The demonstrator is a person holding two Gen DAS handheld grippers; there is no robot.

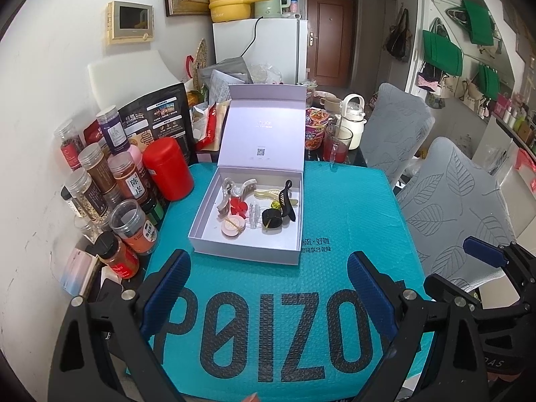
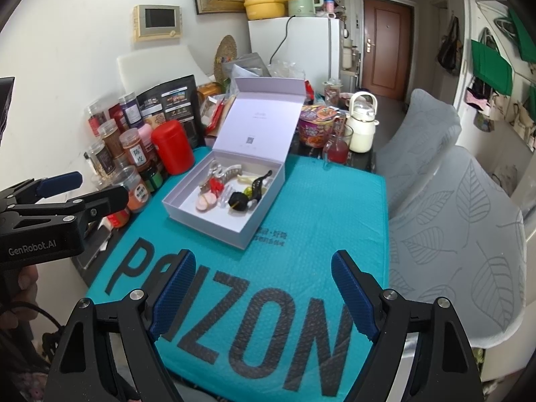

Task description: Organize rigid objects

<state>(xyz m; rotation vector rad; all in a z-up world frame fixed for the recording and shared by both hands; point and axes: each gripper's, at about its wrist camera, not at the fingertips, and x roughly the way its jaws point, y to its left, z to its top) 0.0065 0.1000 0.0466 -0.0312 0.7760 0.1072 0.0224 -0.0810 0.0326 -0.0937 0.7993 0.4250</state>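
A pale lilac gift box [image 1: 246, 249] [image 2: 207, 224] lies on a teal bubble mailer [image 1: 351, 221] [image 2: 301, 221], its lid propped upright behind it. Inside rest several small hair accessories: a black claw clip [image 1: 285, 199] [image 2: 257, 183], a red flower clip [image 1: 238, 206], a pink round piece [image 1: 231, 226] [image 2: 205, 202], a black scrunchie [image 1: 272, 219] [image 2: 238, 200] and clear clips. My left gripper [image 1: 269, 278] hovers open over the mailer in front of the box, holding nothing. My right gripper [image 2: 263, 279] is open too, empty, nearer the mailer's front right.
Spice jars [image 1: 130, 181] [image 2: 134, 149] and a red canister [image 1: 169, 172] [image 2: 174, 155] crowd the left edge. Behind the box stand a noodle cup [image 1: 315, 127], a glass of red drink [image 1: 336, 144] [image 2: 338, 149] and a white jug [image 2: 361, 122]. Two grey-covered chairs [image 1: 449, 197] [image 2: 452, 221] flank the right side.
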